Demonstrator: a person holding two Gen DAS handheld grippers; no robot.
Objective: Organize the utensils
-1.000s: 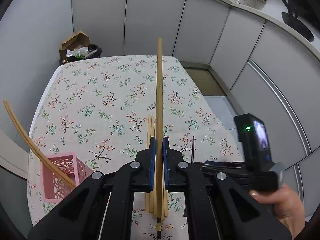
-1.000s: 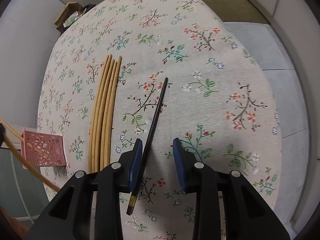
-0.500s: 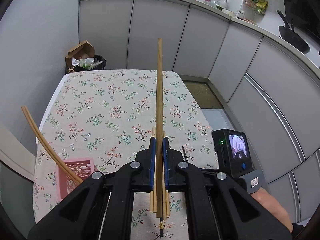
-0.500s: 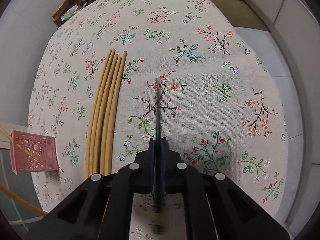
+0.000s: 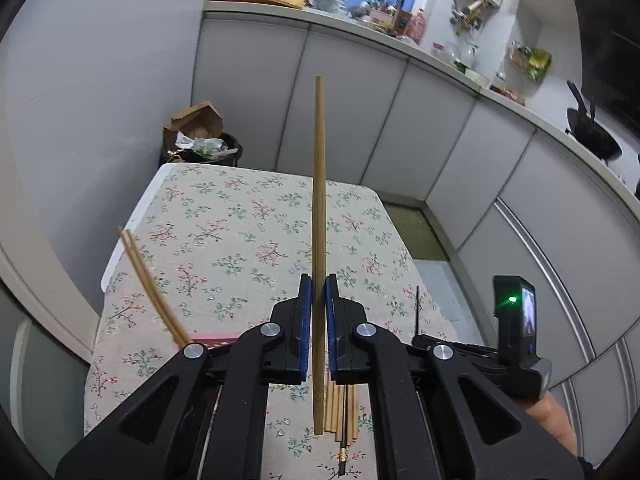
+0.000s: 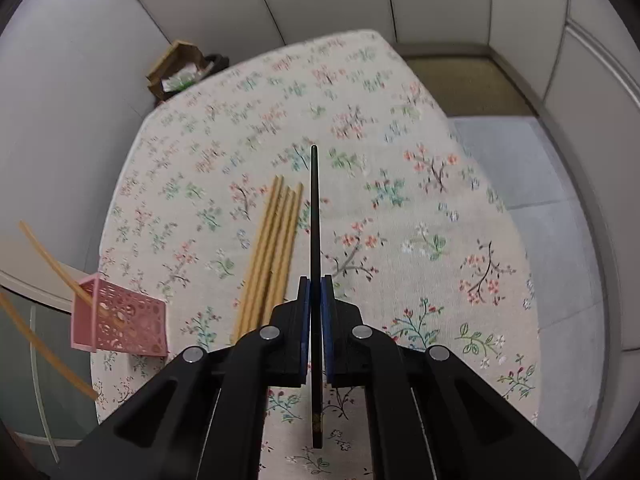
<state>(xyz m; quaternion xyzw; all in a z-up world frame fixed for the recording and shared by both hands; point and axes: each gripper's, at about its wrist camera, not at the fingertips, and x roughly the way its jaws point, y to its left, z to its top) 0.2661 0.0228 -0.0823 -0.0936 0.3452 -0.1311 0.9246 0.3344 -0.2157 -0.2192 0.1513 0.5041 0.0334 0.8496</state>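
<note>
Floral tablecloth (image 6: 400, 216) carries a pink basket (image 6: 120, 320). Right of it, the left gripper (image 5: 319, 292) clamps a bamboo chopstick (image 5: 319, 200); the right gripper (image 6: 316, 292) clamps a black chopstick (image 6: 315, 208).

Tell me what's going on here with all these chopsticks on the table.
A person is sorting chopsticks with a gripper in each hand. The left gripper is shut on a wooden chopstick, and the right gripper is shut on a black chopstick, both lifted off the floral tablecloth. A bundle of wooden chopsticks lies on the cloth, and the pink basket at the table's edge already holds some.
</note>
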